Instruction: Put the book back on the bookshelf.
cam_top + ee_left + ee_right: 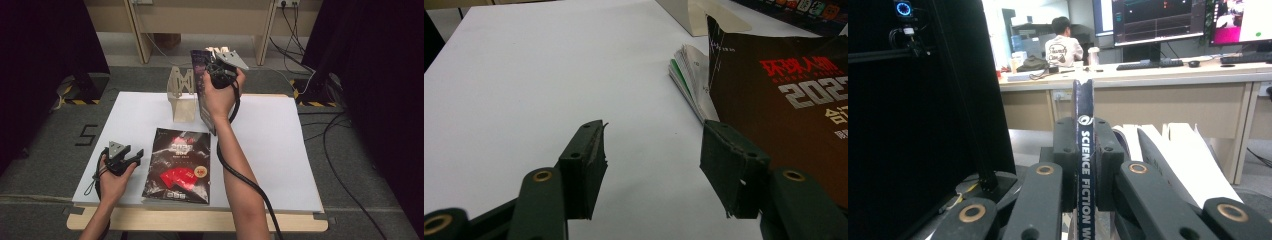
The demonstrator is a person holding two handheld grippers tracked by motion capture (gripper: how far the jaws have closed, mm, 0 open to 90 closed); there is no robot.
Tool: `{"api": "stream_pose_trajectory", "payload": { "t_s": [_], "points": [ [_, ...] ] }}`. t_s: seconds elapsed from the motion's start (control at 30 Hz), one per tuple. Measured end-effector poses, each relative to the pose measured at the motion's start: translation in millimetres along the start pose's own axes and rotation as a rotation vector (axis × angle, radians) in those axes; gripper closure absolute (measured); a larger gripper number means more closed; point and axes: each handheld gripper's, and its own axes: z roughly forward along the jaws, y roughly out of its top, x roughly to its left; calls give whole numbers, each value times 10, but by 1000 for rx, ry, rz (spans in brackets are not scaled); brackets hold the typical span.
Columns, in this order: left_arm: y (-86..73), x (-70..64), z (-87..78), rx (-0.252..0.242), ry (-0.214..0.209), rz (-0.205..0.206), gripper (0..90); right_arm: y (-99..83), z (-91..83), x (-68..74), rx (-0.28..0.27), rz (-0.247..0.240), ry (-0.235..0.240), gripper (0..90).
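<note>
Right claw [1083, 165] raised above far side of worktop [280, 145], jaws clamped on spine of dark magazine [1083, 150] lettered "SCIENCE FICTION"; magazine held upright, pages fanned out to one side. Wooden stand [181, 95] seen just beside held magazine. Left claw [651, 165] low over worktop near front left, jaws spread apart, nothing between them. Second black magazine [179, 165] flat on worktop, just beside left claw.

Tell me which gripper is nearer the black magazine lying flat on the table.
Left. The left gripper sits open just beside the magazine; the right gripper is raised beyond it, clamping a book.
</note>
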Motion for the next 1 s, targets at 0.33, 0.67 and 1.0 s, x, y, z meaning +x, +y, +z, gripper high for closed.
{"api": "stream_pose_trajectory", "payload": {
  "t_s": [0.33,0.67,1.0],
  "points": [
    [0,-4,-2,0,-1,11,425,-56,136,0,14,-14,-27,846],
    [-1,-15,1,-2,1,15,427,-59,287,18,16,-28,-48,845],
    [-2,-23,3,-3,1,27,427,-76,406,36,33,-35,-62,845]
  ]
}}
